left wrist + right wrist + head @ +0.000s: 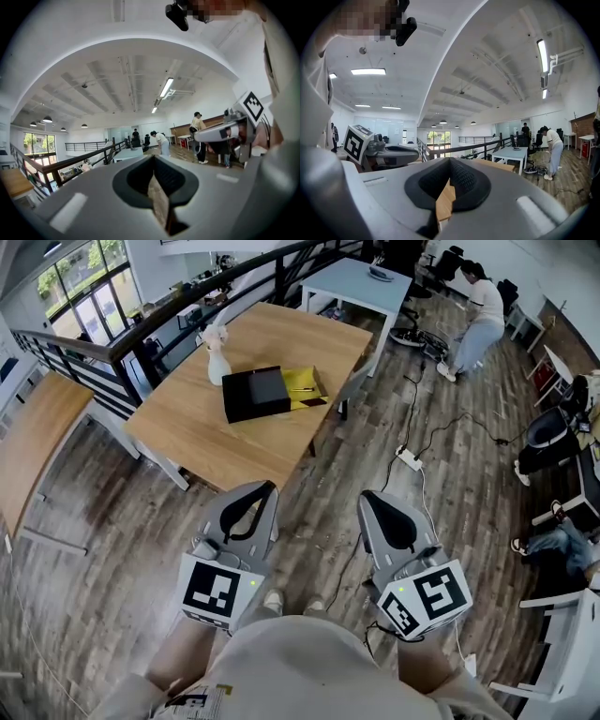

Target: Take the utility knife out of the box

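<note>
The black box [255,393] sits on the wooden table [202,442], well apart from both grippers, and it looks shut. No knife shows, so I think it is inside. The left gripper [255,493] and the right gripper [382,507] are both pressed together and hold nothing. First walk up close. Then hold the box still with one gripper and lift the lid slowly with the other.

A black box [255,393] is seen on the light wood-grain table [187,427], with a yellow item [305,381] at its right and a white bottle [217,362] at its left. The left gripper [269,487] and right gripper [368,495] are coloured grey with black pads [389,521], and white cubes [217,589] with black square markers are borne near them. The floor [450,474] is patterned in grey-brown planks.
</note>
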`<state>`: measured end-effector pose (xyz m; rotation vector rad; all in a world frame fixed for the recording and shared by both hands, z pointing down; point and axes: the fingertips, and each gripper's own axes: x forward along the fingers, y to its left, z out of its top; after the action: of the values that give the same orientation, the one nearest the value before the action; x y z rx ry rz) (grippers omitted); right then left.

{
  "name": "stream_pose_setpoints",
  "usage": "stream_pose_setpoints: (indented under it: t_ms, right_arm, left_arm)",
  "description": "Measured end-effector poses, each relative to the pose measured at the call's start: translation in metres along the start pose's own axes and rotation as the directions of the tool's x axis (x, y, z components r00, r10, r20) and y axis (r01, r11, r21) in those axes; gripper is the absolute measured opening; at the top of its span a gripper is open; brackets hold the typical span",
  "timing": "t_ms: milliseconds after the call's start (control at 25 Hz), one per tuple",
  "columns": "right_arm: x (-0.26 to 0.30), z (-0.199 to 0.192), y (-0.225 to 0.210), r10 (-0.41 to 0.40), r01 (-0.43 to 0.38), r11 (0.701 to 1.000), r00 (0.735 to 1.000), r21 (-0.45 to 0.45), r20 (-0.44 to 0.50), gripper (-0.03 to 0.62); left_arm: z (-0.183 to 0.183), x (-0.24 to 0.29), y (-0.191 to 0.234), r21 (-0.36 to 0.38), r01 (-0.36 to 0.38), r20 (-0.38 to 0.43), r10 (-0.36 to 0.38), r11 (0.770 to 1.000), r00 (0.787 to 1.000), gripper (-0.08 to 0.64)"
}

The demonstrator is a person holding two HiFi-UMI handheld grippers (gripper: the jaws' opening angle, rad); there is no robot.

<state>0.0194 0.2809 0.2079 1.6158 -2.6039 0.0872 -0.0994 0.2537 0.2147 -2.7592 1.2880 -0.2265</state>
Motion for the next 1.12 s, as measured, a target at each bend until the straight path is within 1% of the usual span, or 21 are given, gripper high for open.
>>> stream_pose_setpoints:
  t_ms: [200, 360, 480, 800, 920, 1000, 1120]
  right_arm:
    - [-0.002, -0.007, -0.008, 0.011, -0.011, 1.0, 1.0, -0.006, -0.018, 0.002]
    - [-0.01, -0.012, -0.02, 0.016, -0.016, 1.0, 1.0, -0.007, -0.018, 0.002]
    - [-0.015, -0.01, -0.029, 0.015, -0.015, 1.0, 1.0, -0.014, -0.009, 0.002]
    - [-0.025, -0.019, -0.051, 0.059, -0.059, 0.998, 0.998, -0.016, -0.008, 0.002]
    - [-0.03, -0.023, -0.061, 0.065, -0.065, 0.998, 0.998, -0.023, -0.009, 0.002]
    - [-0.033, -0.027, -0.066, 0.069, -0.069, 0.997, 0.998, -0.018, -0.009, 0.002]
    - [-0.032, -0.03, -0.074, 0.075, -0.075, 0.997, 0.997, 0.005, -0.004, 0.002]
  left_arm:
    - [-0.003, 0.007, -0.006, -0.001, -0.008, -0.011, 0.008, 1.0, 1.0, 0.002]
    - [-0.004, 0.014, -0.018, 0.024, -0.011, -0.008, 0.011, 1.0, 1.0, 0.002]
    - [-0.004, 0.019, -0.027, 0.006, -0.015, -0.021, 0.015, 1.0, 1.0, 0.002]
    - [-0.01, 0.032, -0.048, 0.008, -0.051, -0.039, 0.052, 0.999, 0.998, 0.002]
    - [-0.011, 0.041, -0.056, 0.023, -0.055, -0.029, 0.055, 0.998, 0.998, 0.002]
    - [-0.012, 0.045, -0.061, 0.032, -0.058, -0.024, 0.058, 0.998, 0.998, 0.002]
    - [-0.013, 0.05, -0.067, 0.014, -0.06, -0.041, 0.061, 0.998, 0.997, 0.002]
